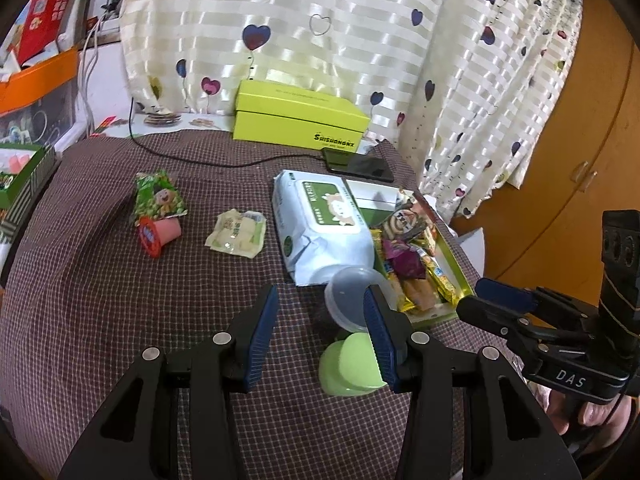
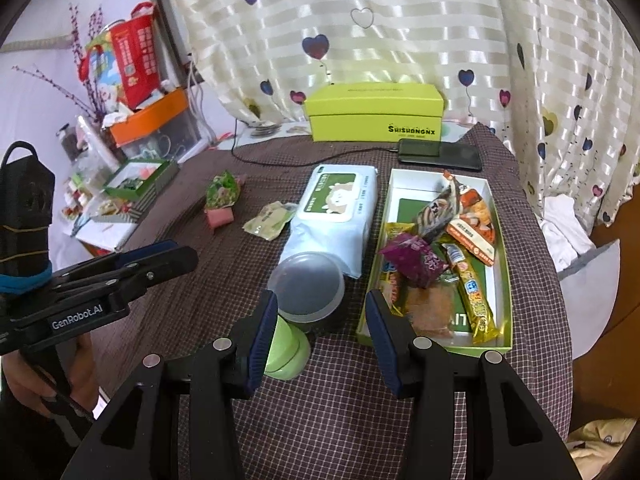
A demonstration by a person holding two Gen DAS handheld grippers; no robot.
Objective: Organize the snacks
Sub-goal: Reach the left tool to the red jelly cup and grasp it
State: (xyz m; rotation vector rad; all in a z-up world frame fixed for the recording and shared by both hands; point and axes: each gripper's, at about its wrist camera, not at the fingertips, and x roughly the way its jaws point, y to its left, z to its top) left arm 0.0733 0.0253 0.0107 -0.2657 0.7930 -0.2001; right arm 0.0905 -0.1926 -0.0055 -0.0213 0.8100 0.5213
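Note:
A green-rimmed snack box on the right of the table holds several wrapped snacks; it also shows as the snack box in the left wrist view. Loose on the checked cloth lie a green packet, a pink jelly cup and a pale packet. My left gripper is open and holds nothing. A lime-green cup with a clear cap sits on the cloth partly behind its right finger. My right gripper is open and empty, between that cup and the box.
A wet-wipes pack lies between the loose snacks and the box. Behind are a lime cardboard box, a phone on a cable and a curtain. The left gripper hovers at the left, and another snack tray sits off the table.

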